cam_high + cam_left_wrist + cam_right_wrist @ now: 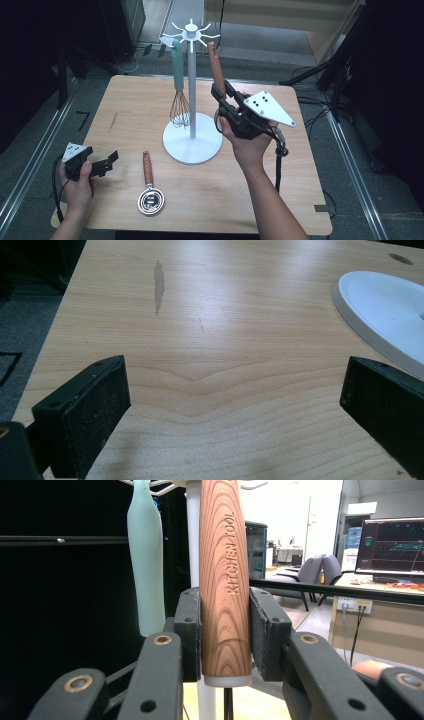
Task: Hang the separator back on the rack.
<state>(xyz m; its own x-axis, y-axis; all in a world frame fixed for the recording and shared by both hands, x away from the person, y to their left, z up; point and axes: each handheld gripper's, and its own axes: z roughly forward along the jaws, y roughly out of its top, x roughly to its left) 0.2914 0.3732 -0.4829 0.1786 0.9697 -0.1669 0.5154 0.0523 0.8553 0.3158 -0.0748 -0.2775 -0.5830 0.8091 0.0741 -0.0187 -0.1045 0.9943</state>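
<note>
Right hand-held gripper (220,92) seen right of centre in the high view, raised above the counter (295,175), clenched on a wooden-handled utensil (216,65). Handle stood roughly upright, top end close beside the spoked white crown of the hanging stand (192,100), upper middle of frame. Whether handle touched a spoke: could not tell. In the right gripper view, same wooden-handled utensil (224,580) pinched between both black pads (267,630) at frame centre, grain vertical, "KITCHEN TOOL" lettered along it, pale ferrule showing just below the pads. Working end of utensil hidden beneath.

Teal-handled whisk (179,90) hung from a spoke left of the stand's post, wire loops just above the round white base. Its teal handle (146,560) appeared left of the wooden one in the right gripper view, apart from it, with the white post between and behind.

Left hand-held gripper (111,159) held low at lower left of the high view, over the counter's left edge, released, grasping nothing. Left gripper view: 2 jaws wide apart at bottom corners, bare wood grain between, stand's base rim (385,315) at upper right.

1 further utensil, a wooden-handled strainer-like tool (148,187), lay flat on the counter at lower centre-left, handle pointing up-frame, metal head toward the bottom edge, near the stand's base but apart from it.
</note>
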